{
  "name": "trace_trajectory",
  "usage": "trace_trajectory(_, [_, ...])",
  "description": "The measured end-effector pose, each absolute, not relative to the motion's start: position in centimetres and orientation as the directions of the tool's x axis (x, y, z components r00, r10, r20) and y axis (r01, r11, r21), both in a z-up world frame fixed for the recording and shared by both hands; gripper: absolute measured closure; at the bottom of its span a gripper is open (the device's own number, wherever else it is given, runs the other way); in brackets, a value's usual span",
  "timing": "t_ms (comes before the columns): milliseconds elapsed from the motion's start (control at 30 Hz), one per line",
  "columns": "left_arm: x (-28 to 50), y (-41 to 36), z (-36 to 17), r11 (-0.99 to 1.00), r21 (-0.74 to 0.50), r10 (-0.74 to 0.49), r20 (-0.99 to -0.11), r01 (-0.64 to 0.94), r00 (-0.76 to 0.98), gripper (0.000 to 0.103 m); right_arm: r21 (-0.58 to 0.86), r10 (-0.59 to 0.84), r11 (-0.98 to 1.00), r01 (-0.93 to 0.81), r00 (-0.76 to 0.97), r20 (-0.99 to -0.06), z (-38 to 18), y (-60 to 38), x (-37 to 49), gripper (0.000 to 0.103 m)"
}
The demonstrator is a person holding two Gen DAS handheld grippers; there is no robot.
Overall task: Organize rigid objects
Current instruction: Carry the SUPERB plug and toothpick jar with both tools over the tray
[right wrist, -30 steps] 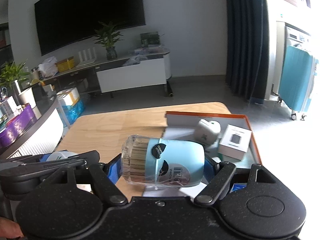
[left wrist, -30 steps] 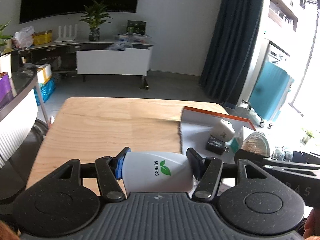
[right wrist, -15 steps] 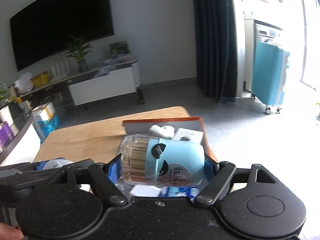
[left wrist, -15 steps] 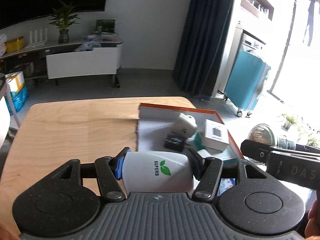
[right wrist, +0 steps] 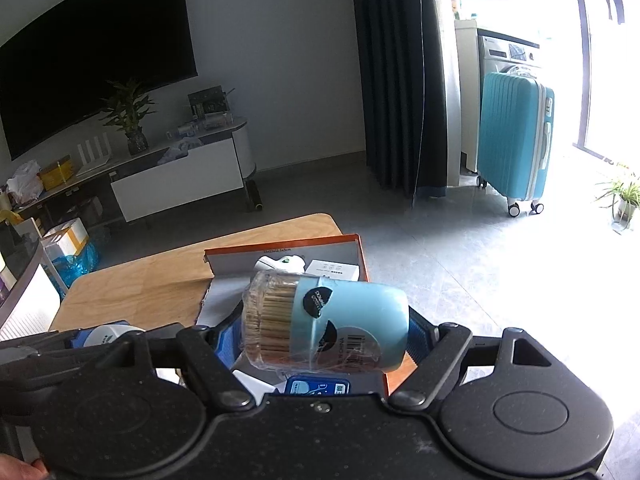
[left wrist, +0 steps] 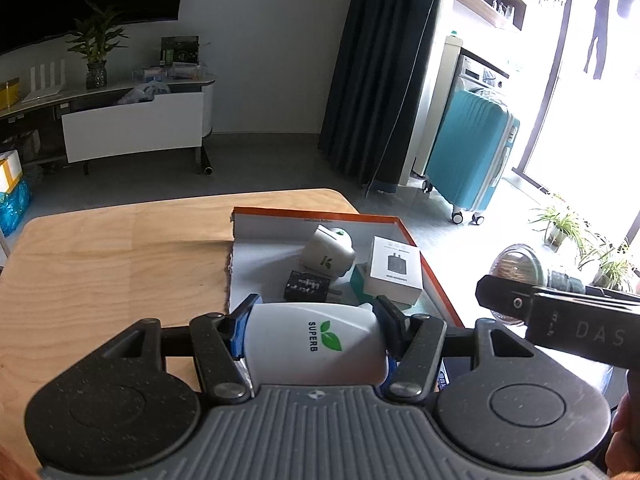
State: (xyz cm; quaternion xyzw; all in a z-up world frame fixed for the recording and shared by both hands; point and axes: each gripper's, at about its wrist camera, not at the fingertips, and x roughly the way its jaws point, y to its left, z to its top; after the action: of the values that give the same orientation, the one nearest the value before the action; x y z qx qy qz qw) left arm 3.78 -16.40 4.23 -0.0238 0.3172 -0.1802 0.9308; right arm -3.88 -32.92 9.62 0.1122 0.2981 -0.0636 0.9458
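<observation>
One wooden table (left wrist: 120, 264), orange-rimmed tray (left wrist: 436, 280), teal suitcase (left wrist: 468, 152)

A home's living room: a big dark TV (right wrist: 92, 60) on the far wall over a low media console (right wrist: 176, 176) with a potted plant (right wrist: 128, 116), dark curtains (right wrist: 396, 76), and right, a washing machine (right wrist: 508, 56) behind a teal suitcase (right wrist: 516, 136).

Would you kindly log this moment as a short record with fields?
left gripper: jaws shut on white SUPERB container
right gripper: jaws shut on blue toothpick jar, lying sideways
orange-rimmed tray: on wooden table
in tray: second white container, white box, black adapter
beyond: teal suitcase
</observation>
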Motion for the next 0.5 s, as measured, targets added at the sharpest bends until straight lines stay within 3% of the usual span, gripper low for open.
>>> trace_trajectory(500, [4.8,-17.3,3.6,0.934,-0.158,-0.347,-0.600,0.319,0.721,0.042,0.182,-0.034,0.967,0.177,0.800,-0.599,8.9,-33.6,-2.4,0.010])
